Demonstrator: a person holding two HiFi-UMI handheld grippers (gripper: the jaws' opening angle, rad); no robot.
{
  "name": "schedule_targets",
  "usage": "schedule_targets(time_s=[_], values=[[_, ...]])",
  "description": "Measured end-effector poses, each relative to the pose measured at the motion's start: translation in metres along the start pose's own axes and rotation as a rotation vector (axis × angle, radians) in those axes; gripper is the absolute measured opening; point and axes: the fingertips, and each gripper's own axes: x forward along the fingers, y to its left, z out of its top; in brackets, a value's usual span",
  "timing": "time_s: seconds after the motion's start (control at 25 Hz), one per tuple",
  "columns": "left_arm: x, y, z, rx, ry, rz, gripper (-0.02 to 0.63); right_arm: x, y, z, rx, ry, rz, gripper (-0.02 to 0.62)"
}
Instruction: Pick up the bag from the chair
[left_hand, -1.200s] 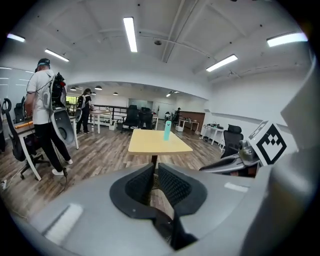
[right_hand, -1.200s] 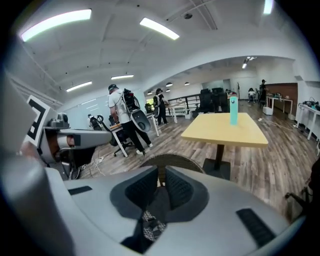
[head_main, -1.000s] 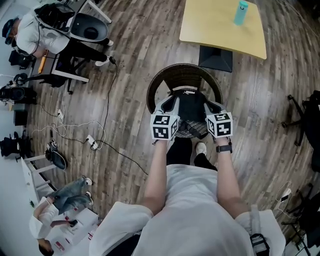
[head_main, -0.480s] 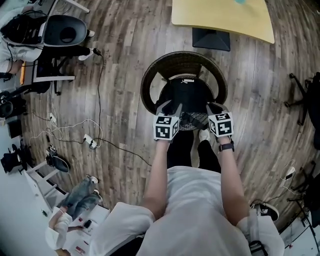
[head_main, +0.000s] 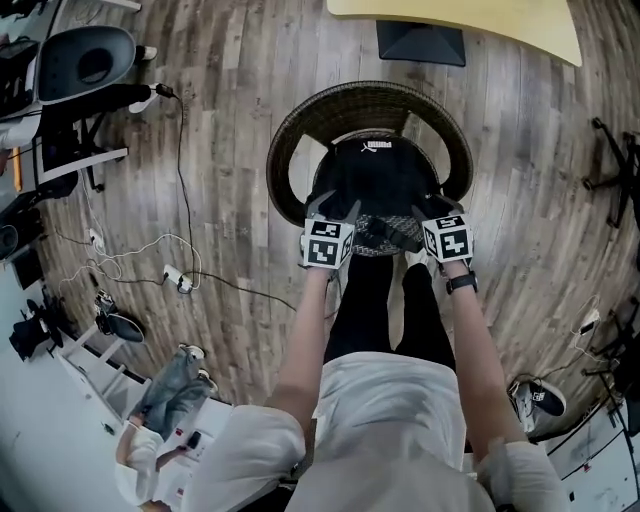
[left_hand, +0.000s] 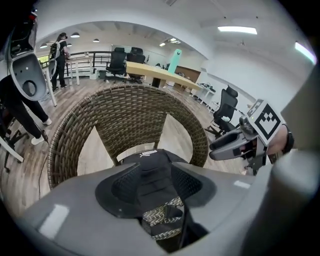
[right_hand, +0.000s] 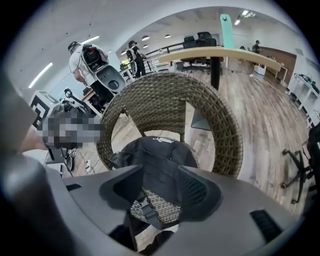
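A black bag (head_main: 385, 175) lies on the seat of a round wicker chair (head_main: 300, 130). Both grippers hang over its near edge, pointing steeply down. My left gripper (head_main: 333, 207) has just been opening; in the left gripper view its jaws (left_hand: 154, 187) stand apart around a black bag strap (left_hand: 152, 180), pads not pressing it. My right gripper (head_main: 428, 212) has also just been opening, and its jaws (right_hand: 159, 192) frame the bag (right_hand: 160, 155) and a strap buckle. The woven seat (right_hand: 160, 210) shows below both.
A yellow table (head_main: 450, 10) on a dark base (head_main: 420, 42) stands beyond the chair. A grey office chair (head_main: 85, 65) is at far left, with cables and a power strip (head_main: 180, 280) on the wooden floor. A teal bottle (right_hand: 226, 25) stands on the table.
Both grippers have come down together, with the bag going from hanging between them to resting on the seat. Their jaws, shut before, now stand apart.
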Motion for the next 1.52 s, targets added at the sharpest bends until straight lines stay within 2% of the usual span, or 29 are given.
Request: schedule_targets(time_s=[0.12, 0.36, 0.48, 0.6, 0.92, 0.96, 1.04, 1.24, 1.36, 1.52], values=[[0.022, 0.023, -0.019, 0.011, 0.052, 0.004, 0.193, 0.030, -0.005, -0.013, -0.005, 0.046, -0.003, 0.211], [0.066, 0.060, -0.056, -0.057, 0.138, 0.022, 0.265, 0.072, -0.031, -0.026, 0.019, 0.059, -0.058, 0.256], [0.088, 0.073, -0.072, -0.041, 0.194, 0.033, 0.293, 0.092, -0.043, -0.032, 0.032, 0.079, -0.081, 0.264], [0.102, 0.085, -0.083, -0.040, 0.226, 0.045, 0.296, 0.112, -0.047, -0.042, 0.041, 0.120, -0.084, 0.265], [0.117, 0.095, -0.103, -0.129, 0.259, 0.065, 0.290, 0.135, -0.053, -0.069, 0.031, 0.210, -0.095, 0.260], [0.118, 0.096, -0.104, -0.137, 0.261, 0.073, 0.267, 0.135, -0.054, -0.070, 0.023, 0.218, -0.101, 0.222], [0.118, 0.100, -0.105, -0.152, 0.260, 0.101, 0.147, 0.136, -0.053, -0.071, -0.001, 0.229, -0.103, 0.181], [0.117, 0.099, -0.104, -0.158, 0.257, 0.113, 0.092, 0.137, -0.048, -0.065, -0.094, 0.240, -0.114, 0.115], [0.112, 0.095, -0.100, -0.149, 0.247, 0.123, 0.066, 0.131, -0.046, -0.060, -0.109, 0.233, -0.126, 0.103], [0.100, 0.090, -0.095, -0.181, 0.232, 0.135, 0.055, 0.118, -0.040, -0.050, -0.112, 0.209, -0.132, 0.098]])
